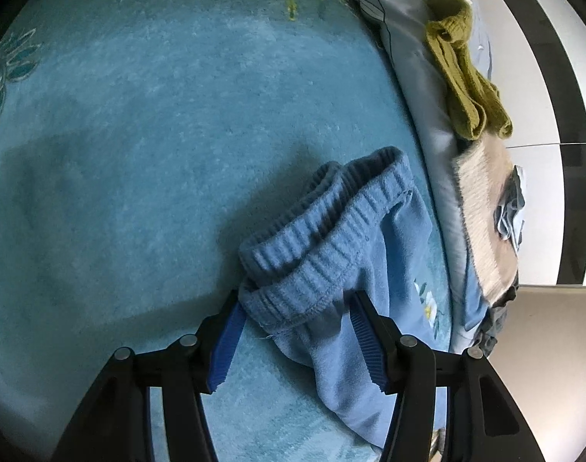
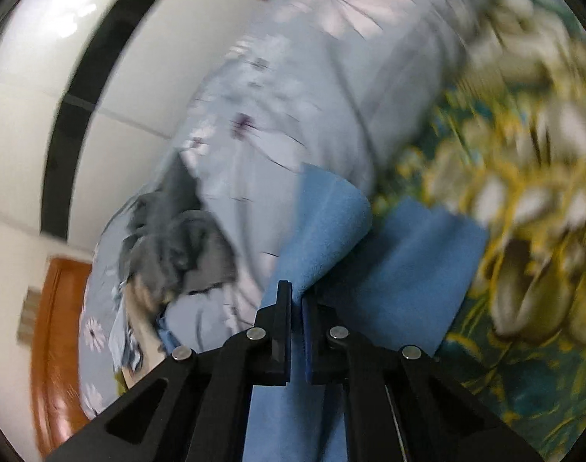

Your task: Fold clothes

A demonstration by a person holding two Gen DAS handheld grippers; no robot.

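Blue fleece trousers (image 1: pixel 331 231) lie on a teal blanket (image 1: pixel 138 134), ribbed waistband bunched toward me. My left gripper (image 1: pixel 296 296) stands open over them; the waistband sits between its blue pads, brushing the left pad (image 1: pixel 227 342) without being squeezed. In the blurred right wrist view, my right gripper (image 2: pixel 296 292) is shut on an edge of the same blue trousers (image 2: pixel 408 269). A flap of the fabric curls up past the fingertips and more hangs below them.
A green knit garment (image 1: pixel 466 88) and a beige fuzzy garment (image 1: pixel 489 211) lie on a grey floral duvet (image 1: pixel 408 38) at the blanket's right edge. A dark grey garment (image 2: pixel 177 254) rests on the duvet (image 2: pixel 312 77). A white-and-black wardrobe (image 1: pixel 543 77) stands behind.
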